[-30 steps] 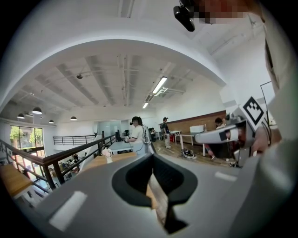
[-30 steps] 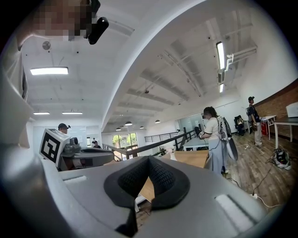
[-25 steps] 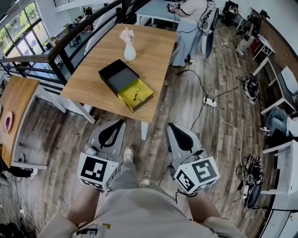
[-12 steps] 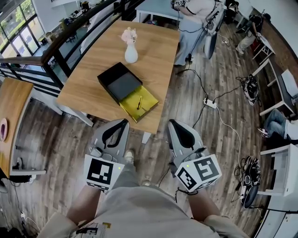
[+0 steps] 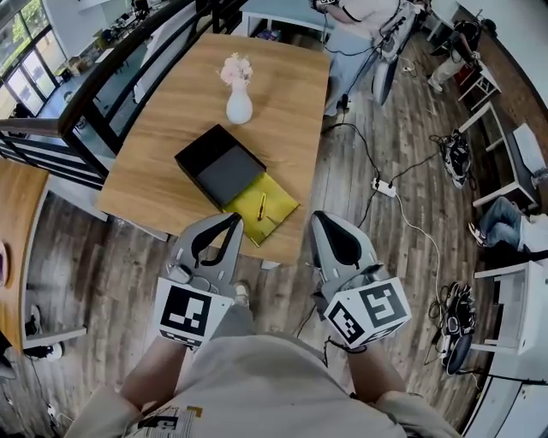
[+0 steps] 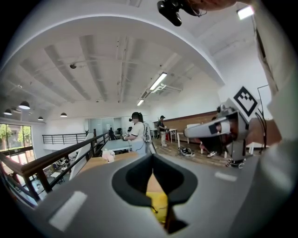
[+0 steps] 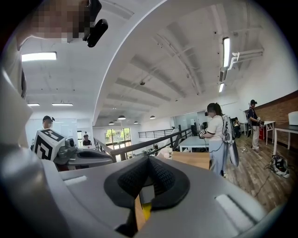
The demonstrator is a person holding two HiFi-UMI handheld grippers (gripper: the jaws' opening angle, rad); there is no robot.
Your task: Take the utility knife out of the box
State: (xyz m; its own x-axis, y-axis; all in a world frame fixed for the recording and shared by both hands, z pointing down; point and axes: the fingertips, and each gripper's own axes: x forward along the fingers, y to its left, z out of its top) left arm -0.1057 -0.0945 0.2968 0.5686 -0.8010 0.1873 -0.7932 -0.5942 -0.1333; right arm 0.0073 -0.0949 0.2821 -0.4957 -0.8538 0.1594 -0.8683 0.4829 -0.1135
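On the wooden table [image 5: 163, 120] lies an open black box [image 5: 219, 166]. Its yellow tray [image 5: 272, 221] sits at the table's near edge with the slim utility knife [image 5: 262, 205] lying in it. My left gripper [image 5: 233, 221] is shut and empty, its tip just short of the tray's near left side. A short way right of the tray my right gripper [image 5: 318, 221] hangs over the floor, shut and empty too. In the left gripper view the tray [image 6: 159, 204] shows as yellow below the meeting jaws of the left gripper [image 6: 152, 159]. The right gripper [image 7: 148, 160] points level past the table.
A white vase [image 5: 239, 104] with flowers stands on the table beyond the box. A person [image 5: 355, 17] stands at the table's far right corner. A power strip [image 5: 384, 187] and cables lie on the wooden floor to the right. A black railing [image 5: 111, 85] runs along the left.
Both grippers have moved forward toward the table together. The box and tray now lie closer to the jaw tips. Both stay shut.
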